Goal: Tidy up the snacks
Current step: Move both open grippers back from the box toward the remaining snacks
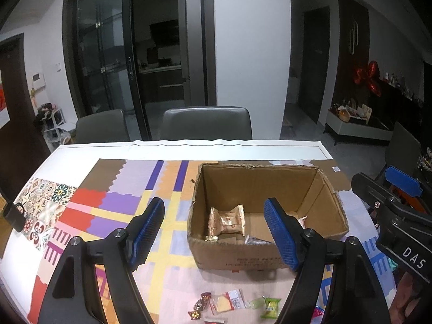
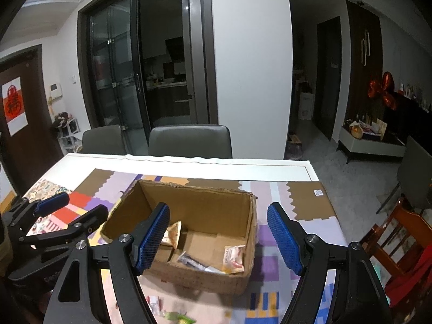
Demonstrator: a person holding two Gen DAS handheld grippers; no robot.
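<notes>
Snacks: a small loose cluster is seen on the counter, just in front of the cardboard box; among them a green wrapped sweet, a pale yellow packet and some foil candies. More packets already lie inside the box: an orange-and-white wrapped cake against the near-left wall and a red-and-white packet in the near-right corner.

The box is set open-topped and central on the patterned mat, judged so that both hands can drop items in from the near side.

Left gripper: jaws spread wide, nothing between the pads. Right gripper: jaws likewise wide apart and empty. Both are held above the box and angled down toward it, a posture that fits a release over the box or a reach for the loose pile.

Writing: "DAS" is read on the right gripper's body in the left wrist view. Faint red print on the box front is not legible. A red paper character hangs on the door at far left.
</notes>
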